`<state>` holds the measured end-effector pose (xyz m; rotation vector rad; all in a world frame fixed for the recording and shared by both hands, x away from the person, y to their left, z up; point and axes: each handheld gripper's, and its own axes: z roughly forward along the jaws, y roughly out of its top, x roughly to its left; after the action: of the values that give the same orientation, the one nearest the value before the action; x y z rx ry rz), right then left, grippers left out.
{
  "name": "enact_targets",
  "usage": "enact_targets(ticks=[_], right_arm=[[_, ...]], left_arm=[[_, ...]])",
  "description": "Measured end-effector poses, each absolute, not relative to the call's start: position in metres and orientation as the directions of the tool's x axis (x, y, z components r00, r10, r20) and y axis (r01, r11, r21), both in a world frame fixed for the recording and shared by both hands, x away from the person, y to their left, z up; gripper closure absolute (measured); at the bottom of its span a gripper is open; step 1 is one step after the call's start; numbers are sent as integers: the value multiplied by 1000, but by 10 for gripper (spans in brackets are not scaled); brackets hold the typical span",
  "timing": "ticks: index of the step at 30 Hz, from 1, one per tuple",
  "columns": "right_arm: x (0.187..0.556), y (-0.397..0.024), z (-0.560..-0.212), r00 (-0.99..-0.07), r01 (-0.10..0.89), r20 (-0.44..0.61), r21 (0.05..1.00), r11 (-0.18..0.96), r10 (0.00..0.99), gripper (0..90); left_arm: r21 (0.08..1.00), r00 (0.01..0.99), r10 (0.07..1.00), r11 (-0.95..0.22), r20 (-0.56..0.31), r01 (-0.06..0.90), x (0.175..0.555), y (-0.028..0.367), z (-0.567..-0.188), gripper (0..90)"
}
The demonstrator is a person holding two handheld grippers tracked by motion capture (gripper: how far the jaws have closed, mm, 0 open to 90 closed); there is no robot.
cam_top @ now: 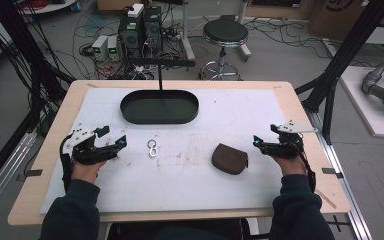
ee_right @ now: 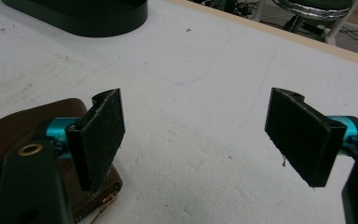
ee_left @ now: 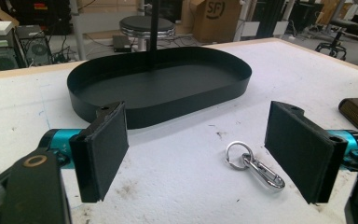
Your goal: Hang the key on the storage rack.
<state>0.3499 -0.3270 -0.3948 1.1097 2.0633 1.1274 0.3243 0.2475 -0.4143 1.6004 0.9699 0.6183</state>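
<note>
A black oval tray (cam_top: pixel 130 111) with an upright post stands at the back middle of the white mat; its rim is also in the left gripper view (ee_left: pixel 191 106). A silver key ring with a snap hook (cam_top: pixel 152 148) lies on the mat in front of it, near my left gripper's right jaw (ee_left: pixel 254 165). A brown zip pouch (cam_top: pixel 230 158) lies to the right, and its corner sits behind my right gripper's left jaw (ee_right: pixel 9 135). My left gripper (cam_top: pixel 115 137) rests open at the left with nothing between its pads. My right gripper (cam_top: pixel 260 142) is open at the right, empty too.
The white mat (cam_top: pixel 190 180) covers most of the wooden table (cam_top: pixel 290 95). A black stool (cam_top: pixel 225 35), computer boxes and cables stand on the floor behind the table. Black frame posts rise at both sides.
</note>
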Motion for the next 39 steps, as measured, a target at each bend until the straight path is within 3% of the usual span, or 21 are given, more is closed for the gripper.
enact_targets(ticks=[11,13,17,25,36,39], right_arm=[[349,-328,-399,-533,410,-47,859,307,845,202],[348,-329,-399,-534,410,-44,860,304,844,202],[346,-329,-401,-535,410,-61,853,322,843,202],[340,-323,-399,-537,401,-74,854,331,840,202],[344,-322,-402,-540,416,-59,848,327,840,203],[345,-323,-402,-543,418,-60,846,331,838,203]], left_arm=[[944,533,837,-68,-121,321,334,231,-421,223],[940,529,839,-67,-127,333,337,225,-421,182],[927,544,830,-101,-121,360,342,210,-423,182],[858,580,806,-210,-120,469,354,186,-435,409],[770,600,792,-311,-113,557,386,175,-450,525],[772,618,778,-325,-109,546,388,174,-450,513]])
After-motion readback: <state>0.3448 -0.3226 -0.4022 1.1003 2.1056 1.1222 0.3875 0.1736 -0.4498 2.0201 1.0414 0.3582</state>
